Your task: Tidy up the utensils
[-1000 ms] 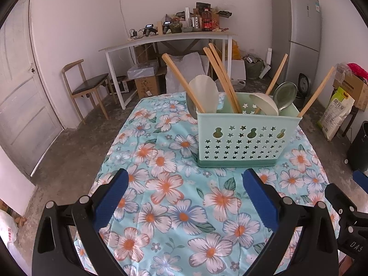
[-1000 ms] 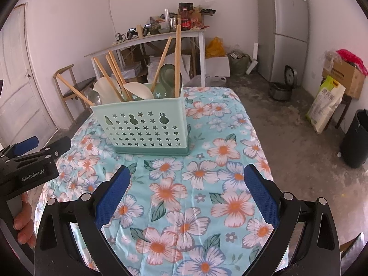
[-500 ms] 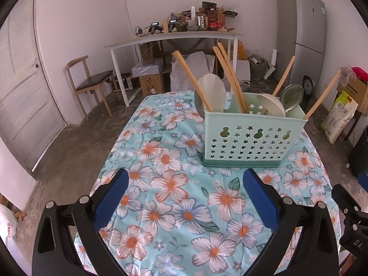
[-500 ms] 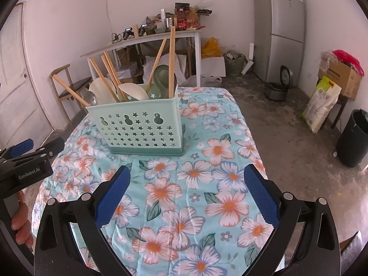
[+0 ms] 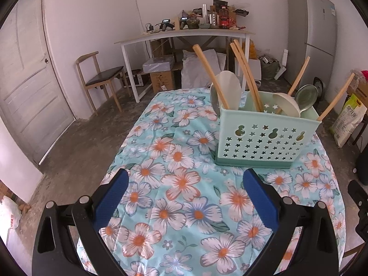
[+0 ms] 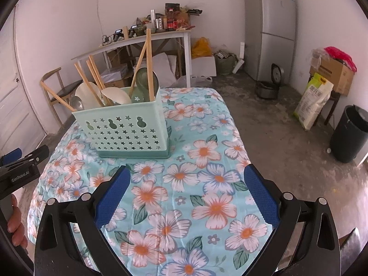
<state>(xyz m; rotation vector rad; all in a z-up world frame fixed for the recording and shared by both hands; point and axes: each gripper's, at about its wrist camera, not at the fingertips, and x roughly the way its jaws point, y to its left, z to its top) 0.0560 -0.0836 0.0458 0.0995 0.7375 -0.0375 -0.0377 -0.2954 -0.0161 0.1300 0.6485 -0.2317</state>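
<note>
- The left gripper (image 5: 184, 193) stands wide open and empty, its blue ribbed pads (image 5: 260, 197) on black arms, above the floral tablecloth (image 5: 184, 184).
- The right gripper (image 6: 185, 191) is likewise spread apart with nothing between the pads.
- Ahead of both sits the mint plastic caddy (image 5: 264, 138), rectangular, pierced with star and gourd cut-outs, resting on the cloth.
- Wooden-handled utensils (image 5: 207, 69), pale spoon bowls (image 5: 228, 87) and chopsticks (image 5: 246, 78) lean out of it; their lower ends are hidden inside.
- Only the right wrist view shows a hand (image 6: 15, 220) gripping the left tool's handle, cut off at the frame edge, and a dark bin (image 6: 349, 133) far to the right.
</note>
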